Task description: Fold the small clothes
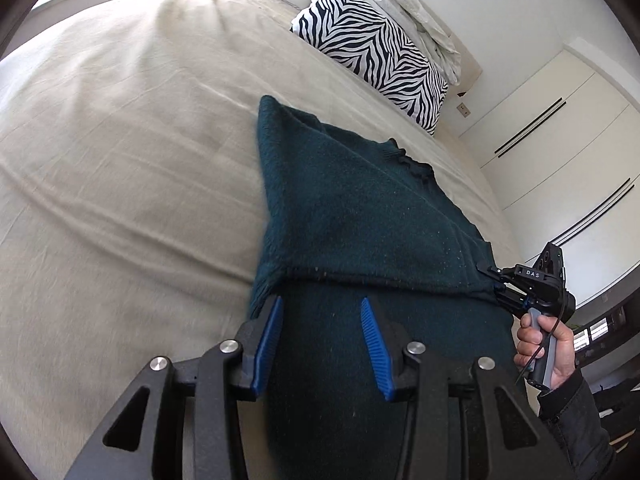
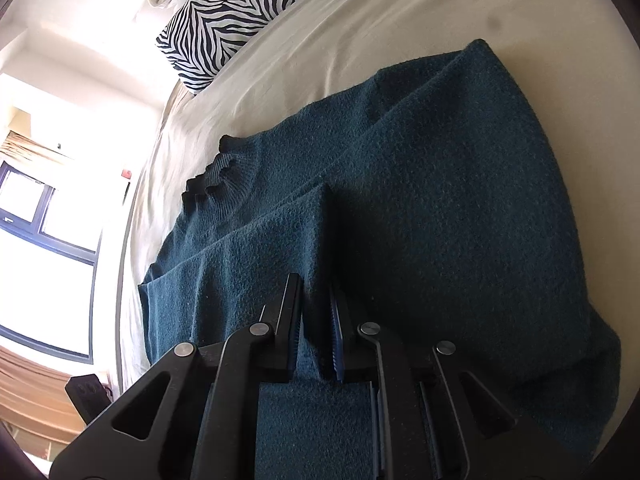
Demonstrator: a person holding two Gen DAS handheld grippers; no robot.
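Note:
A dark teal knit sweater [image 1: 360, 208] lies partly folded on the bed, collar toward the pillows. My left gripper [image 1: 322, 304] is open just above the sweater's near folded edge, with fabric between its blue pads [image 1: 268, 336]. My right gripper [image 2: 316, 292] is shut on a fold of the sweater [image 2: 440, 200] at its edge. It also shows in the left wrist view [image 1: 494, 280], at the sweater's right edge, held by a hand.
The beige bed sheet [image 1: 120, 160] spreads wide to the left. A zebra-striped pillow [image 1: 372, 48] and a rumpled white pillow [image 1: 408, 12] lie at the head of the bed. White wardrobe doors [image 1: 560, 128] stand at the right. A window [image 2: 40, 208] is beyond the bed.

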